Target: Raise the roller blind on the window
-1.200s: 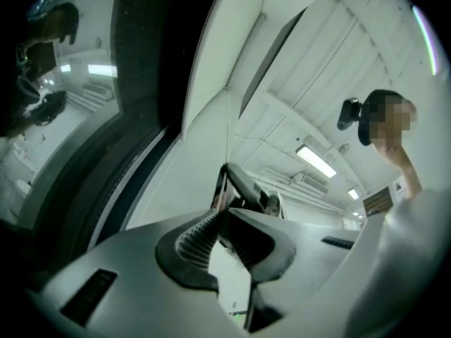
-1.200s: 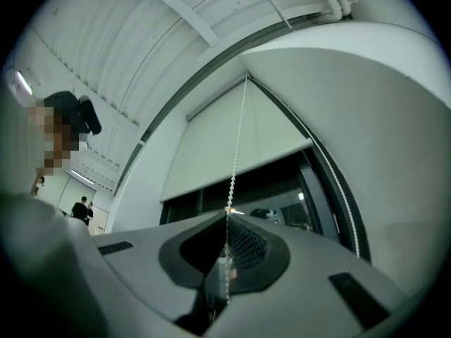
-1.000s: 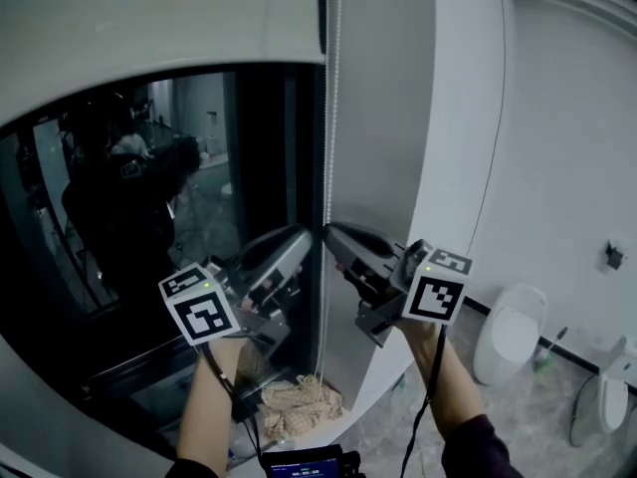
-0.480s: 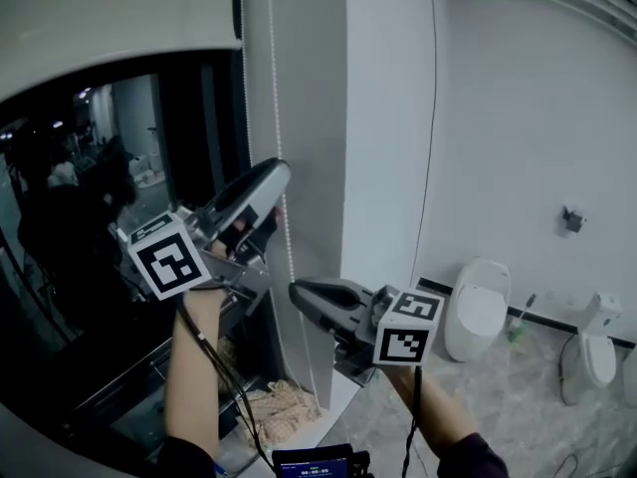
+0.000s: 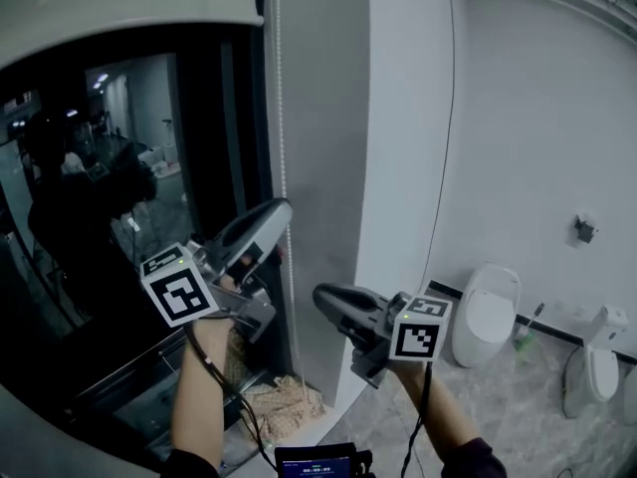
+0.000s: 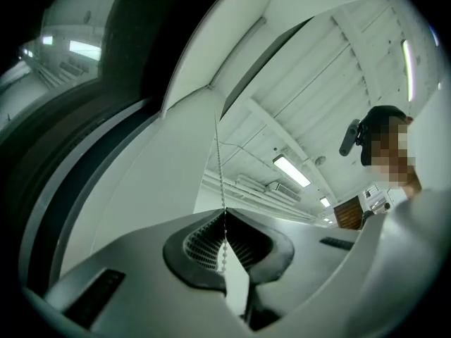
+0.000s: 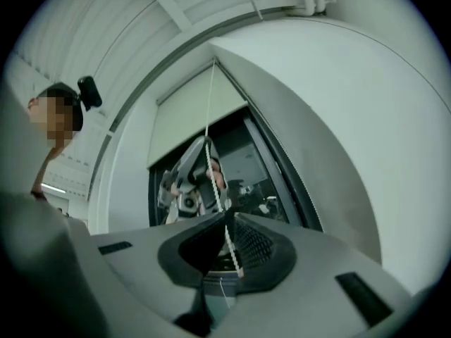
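Observation:
The pale roller blind (image 5: 119, 3) covers only the top of the dark window (image 5: 199, 147). Its white bead chain (image 5: 280, 118) hangs down the window's right side. My left gripper (image 5: 286, 207) points up to the right and is shut on the chain; in the left gripper view the beads (image 6: 219, 153) run down into the closed left gripper (image 6: 225, 217). My right gripper (image 5: 318, 295) is lower and to the right. In the right gripper view the chain (image 7: 209, 104) passes between the right gripper's (image 7: 227, 218) jaws, which are opening but still touch it.
A grey pillar (image 5: 398, 167) stands right of the window. A crumpled cloth (image 5: 279, 401) lies on the floor below the chain. Two white toilets (image 5: 486, 317) (image 5: 589, 366) stand by the right wall. The glass reflects a person.
The two grippers met tip to tip at the chain a second ago. The left one then rose and has come partly down again; the right one has dropped below it.

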{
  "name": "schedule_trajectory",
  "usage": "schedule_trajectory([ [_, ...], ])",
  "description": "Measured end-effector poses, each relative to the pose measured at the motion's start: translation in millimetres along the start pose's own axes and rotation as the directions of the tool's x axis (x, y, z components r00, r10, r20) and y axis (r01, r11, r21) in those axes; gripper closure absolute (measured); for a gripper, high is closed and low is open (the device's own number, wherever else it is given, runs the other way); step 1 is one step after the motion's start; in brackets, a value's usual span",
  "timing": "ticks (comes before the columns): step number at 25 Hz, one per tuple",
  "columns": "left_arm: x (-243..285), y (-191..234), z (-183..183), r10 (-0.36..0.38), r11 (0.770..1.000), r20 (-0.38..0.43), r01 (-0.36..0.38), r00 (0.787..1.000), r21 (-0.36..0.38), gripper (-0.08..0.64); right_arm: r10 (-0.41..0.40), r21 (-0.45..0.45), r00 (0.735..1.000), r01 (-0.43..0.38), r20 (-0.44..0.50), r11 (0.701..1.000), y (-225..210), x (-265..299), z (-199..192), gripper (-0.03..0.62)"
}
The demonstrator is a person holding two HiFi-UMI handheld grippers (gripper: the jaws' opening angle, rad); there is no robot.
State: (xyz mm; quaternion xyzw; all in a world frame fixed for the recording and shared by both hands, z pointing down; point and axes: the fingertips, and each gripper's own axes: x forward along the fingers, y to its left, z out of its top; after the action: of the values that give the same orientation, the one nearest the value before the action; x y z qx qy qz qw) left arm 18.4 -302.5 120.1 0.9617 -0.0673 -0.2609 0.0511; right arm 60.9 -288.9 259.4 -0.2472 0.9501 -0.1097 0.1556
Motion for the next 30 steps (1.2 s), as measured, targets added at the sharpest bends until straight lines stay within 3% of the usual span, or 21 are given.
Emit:
schedule_trajectory([
  [3, -19.7, 1.7, -19.3, 0.032, 0.999, -0.041, -0.031, 0.999, 0.006, 0.546, 0.036, 0.018, 0.996, -0.038, 0.083, 0.999, 3.6, 12.2, 32.8, 0.571],
  [9, -70.6, 2.5, -95.3, 0.104, 0.994, -0.123, -0.108, 0.987, -0.024, 0.546, 0.167, -0.080, 0.972, -0.155, 0.163, 0.985, 44.8, 47.6, 88.6, 0.571],
  [13, -96.6, 1.0, -150.4, 0.134, 0.989, -0.146, -0.142, 0.980, -0.050, 0.546, 0.217, -0.139, 0.959, -0.194, 0.183, 0.971, 58.4, 53.1, 99.5, 0.570],
  [16, -115.7, -0.6, -145.3, 0.137, 0.986, -0.143, -0.149, 0.980, -0.072, 0.546, 0.225, -0.167, 0.959, -0.196, 0.175, 0.966, 71.9, 76.8, 105.9, 0.571],
  [21, -120.7, -5.4, -133.3, 0.142, 0.987, -0.180, -0.153, 0.973, -0.046, 0.546, 0.160, -0.235, 0.978, -0.125, 0.136, 0.964, 71.9, 92.1, 103.3, 0.584],
  [25, -128.6, 1.9, -137.6, 0.154, 0.981, -0.169, -0.171, 0.973, -0.093, 0.546, 0.115, -0.255, 0.983, -0.075, 0.143, 0.964, 58.4, 90.5, 94.6, 0.584],
  [28, -131.3, 0.8, -140.1, 0.150, 0.979, -0.155, -0.169, 0.976, -0.112, 0.546, 0.130, -0.240, 0.977, -0.087, 0.170, 0.967, 60.2, 81.4, 96.9, 0.503],
  [30, -128.2, -3.6, -143.0, 0.144, 0.982, -0.162, -0.161, 0.976, -0.099, 0.546, 0.147, -0.255, 0.976, -0.103, 0.161, 0.961, 69.2, 78.2, 99.8, 0.499],
])
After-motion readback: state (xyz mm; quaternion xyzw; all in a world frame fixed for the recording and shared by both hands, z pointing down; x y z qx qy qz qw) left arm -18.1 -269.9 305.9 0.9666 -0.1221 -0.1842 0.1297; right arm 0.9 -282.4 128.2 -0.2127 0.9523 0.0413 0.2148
